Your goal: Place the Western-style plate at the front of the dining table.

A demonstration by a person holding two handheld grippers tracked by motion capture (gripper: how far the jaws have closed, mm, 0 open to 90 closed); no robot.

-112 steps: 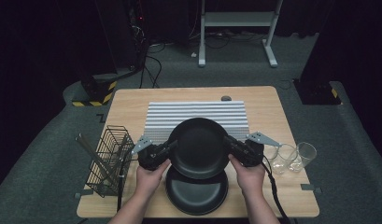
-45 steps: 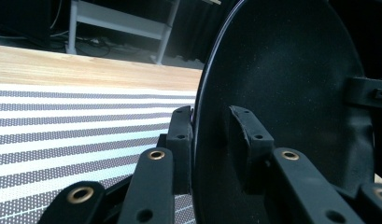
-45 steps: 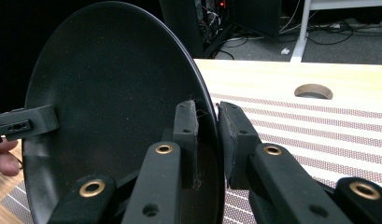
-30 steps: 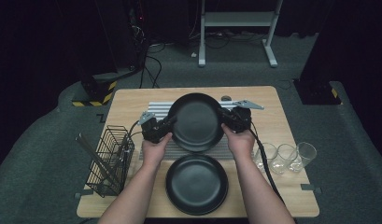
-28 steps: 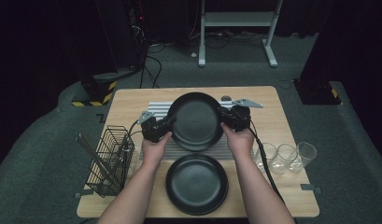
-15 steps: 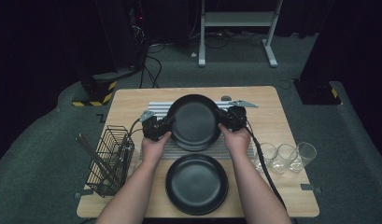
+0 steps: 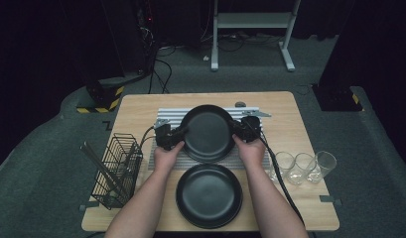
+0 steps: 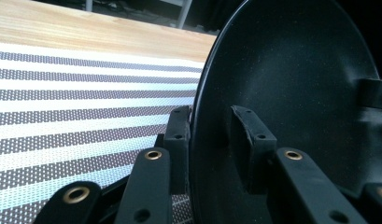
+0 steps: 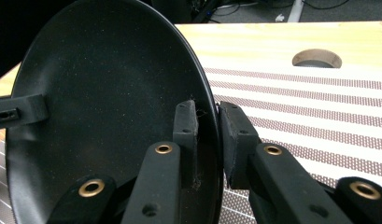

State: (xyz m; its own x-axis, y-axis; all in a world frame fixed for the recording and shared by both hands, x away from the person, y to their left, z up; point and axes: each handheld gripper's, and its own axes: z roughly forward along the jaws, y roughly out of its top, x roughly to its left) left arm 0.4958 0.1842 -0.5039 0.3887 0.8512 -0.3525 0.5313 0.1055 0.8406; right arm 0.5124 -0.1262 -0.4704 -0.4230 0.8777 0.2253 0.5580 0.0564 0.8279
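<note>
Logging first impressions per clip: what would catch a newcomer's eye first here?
A black plate held by its opposite rims between the left gripper and the right gripper, over the striped mat at mid-table. A second black plate lies nearer the person, three glasses to the right, a wire basket to the left.

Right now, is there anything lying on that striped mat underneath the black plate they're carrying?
Nothing visible. The black plate is gripped at its rim by the left gripper and the right gripper above the striped mat, whose visible surface looks bare. A second plate lies nearer the person, and the glasses stand off to the side.
</note>
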